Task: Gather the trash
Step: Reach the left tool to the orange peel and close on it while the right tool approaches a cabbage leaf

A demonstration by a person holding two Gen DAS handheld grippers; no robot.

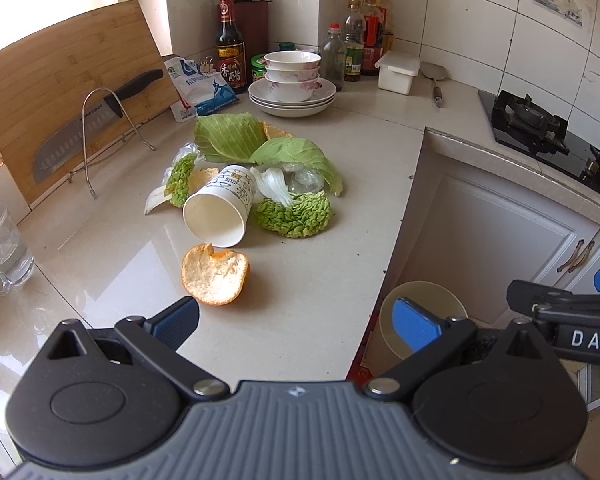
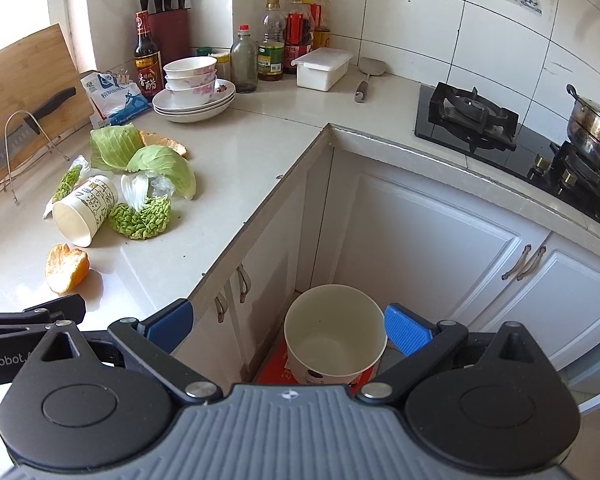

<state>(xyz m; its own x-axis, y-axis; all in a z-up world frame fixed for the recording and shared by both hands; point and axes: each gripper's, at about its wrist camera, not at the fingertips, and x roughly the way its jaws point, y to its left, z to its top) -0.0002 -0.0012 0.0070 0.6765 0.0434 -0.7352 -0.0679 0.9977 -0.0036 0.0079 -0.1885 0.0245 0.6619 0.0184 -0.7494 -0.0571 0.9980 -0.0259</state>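
Trash lies in a heap on the pale countertop: a tipped paper cup, an orange peel nearest me, cabbage leaves, frilly green leaves and clear plastic wrap. The same cup and peel show at the left of the right wrist view. On the floor by the cabinets stands a white bin, empty inside. My left gripper is open above the counter, just short of the peel. Over the bin my right gripper hangs open and holds nothing.
Stacked bowls and plates, sauce bottles, a white box and a spatula stand at the back. A cutting board with a knife leans at left, glasses beside it. A gas stove with a pot is at right.
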